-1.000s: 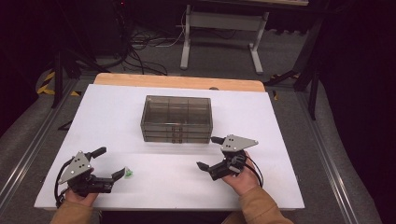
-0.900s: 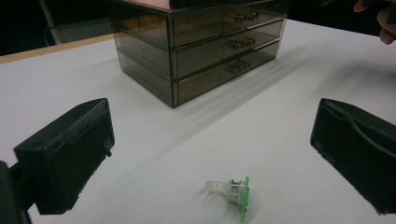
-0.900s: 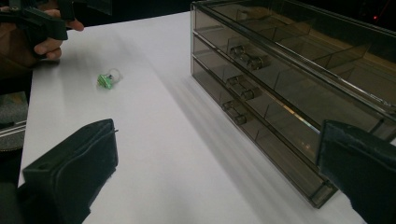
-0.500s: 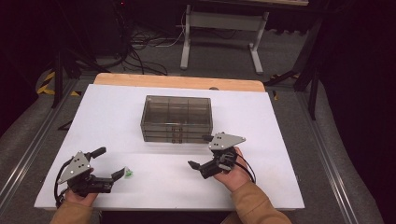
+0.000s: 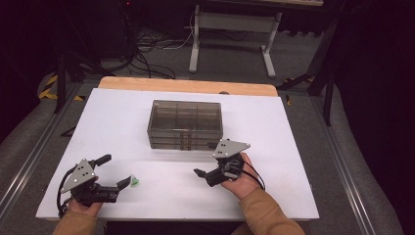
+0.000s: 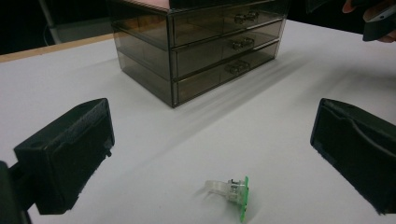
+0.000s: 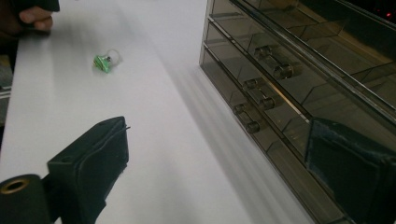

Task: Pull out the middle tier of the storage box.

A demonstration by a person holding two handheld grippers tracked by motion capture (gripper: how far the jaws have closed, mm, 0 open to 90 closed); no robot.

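A smoky transparent drawer unit [image 5: 185, 125] with three shut drawers stands mid-table; its small handles [image 7: 261, 95] face the person. A small clear and green part [image 5: 133, 182] lies on the white table near the front left. My left gripper [image 5: 115, 171] is open, with the part [image 6: 231, 190] lying on the table just in front of its jaws and between them. My right gripper [image 5: 205, 160] is open and empty, close to the unit's front right corner. In the right gripper view its right jaw overlaps the lower drawers [image 7: 289, 84], and the green part [image 7: 105, 60] lies far off.
The white table top [image 5: 274, 147] has a wooden strip [image 5: 188, 85] along its far edge. Behind it are a metal stand [image 5: 230, 29] and cables [image 5: 147, 44] on the floor. Open surface lies to the left and right of the drawer unit.
My right gripper has moved left and a little forward, closer to the front of the drawer unit. The left gripper and the green part have stayed put.
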